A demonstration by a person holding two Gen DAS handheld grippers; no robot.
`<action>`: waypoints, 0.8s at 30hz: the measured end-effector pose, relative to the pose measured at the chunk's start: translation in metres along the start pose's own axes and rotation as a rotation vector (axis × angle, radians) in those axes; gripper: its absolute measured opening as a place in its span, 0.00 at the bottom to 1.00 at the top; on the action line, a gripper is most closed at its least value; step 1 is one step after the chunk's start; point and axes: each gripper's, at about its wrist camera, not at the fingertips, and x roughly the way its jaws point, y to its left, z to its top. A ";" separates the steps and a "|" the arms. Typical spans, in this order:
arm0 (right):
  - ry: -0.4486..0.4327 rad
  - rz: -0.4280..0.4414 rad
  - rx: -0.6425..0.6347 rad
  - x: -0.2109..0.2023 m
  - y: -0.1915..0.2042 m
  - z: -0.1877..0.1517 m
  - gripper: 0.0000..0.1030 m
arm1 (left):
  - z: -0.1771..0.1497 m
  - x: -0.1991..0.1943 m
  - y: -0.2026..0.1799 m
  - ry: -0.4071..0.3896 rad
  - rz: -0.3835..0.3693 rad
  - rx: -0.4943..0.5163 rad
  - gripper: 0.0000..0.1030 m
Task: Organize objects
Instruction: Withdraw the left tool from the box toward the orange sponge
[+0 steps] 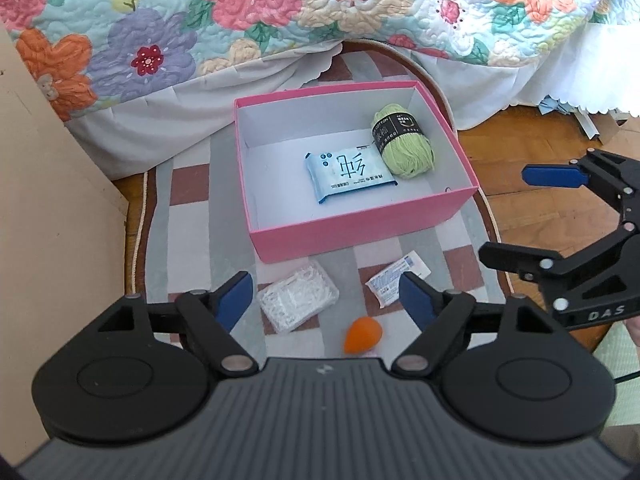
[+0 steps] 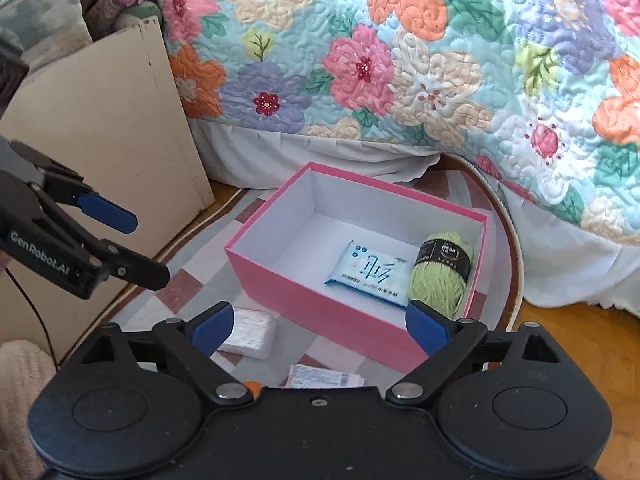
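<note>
The pink rectangular cardboard box (image 1: 360, 236), open-topped with a white interior, is our landmark; it sits on a checked oval rug (image 1: 188, 184) of grey, white and brownish-red squares, near the foot of a bed draped in a floral quilted coverlet (image 1: 248, 12). Inside the box we see a light-blue flat pack of wet wipes (image 1: 349, 176) lying on the floor of the box, and just beside it, toward the box's right end wall, a ball of light-green yarn with a black paper band (image 1: 404, 142). Outside the box, in front of its near long wall, we see three items on the rug: a clear plastic packet of white contents (image 1: 298, 300), a small white printed sachet (image 1: 394, 282), and an orange egg-shaped sponge (image 1: 362, 336), the last lying farthest from the box. We hold the left gripper (image 1: 326, 300) above these three items, its blue-padded jaws spread apart with nothing between them. We hold the right gripper (image 2: 320, 328) over the near wall of the box, its jaws likewise spread wide and gripping nothing. A beige cabinet panel (image 2: 120, 128) stands left of the box, beside the bed.
</note>
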 end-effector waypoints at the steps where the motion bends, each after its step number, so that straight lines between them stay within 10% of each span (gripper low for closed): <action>1: 0.001 0.007 0.002 -0.002 0.001 -0.002 0.93 | -0.002 -0.001 0.000 0.002 -0.001 0.002 0.79; 24: 0.070 0.065 -0.085 -0.013 0.033 -0.032 0.98 | -0.039 0.009 0.017 0.004 0.027 -0.079 0.94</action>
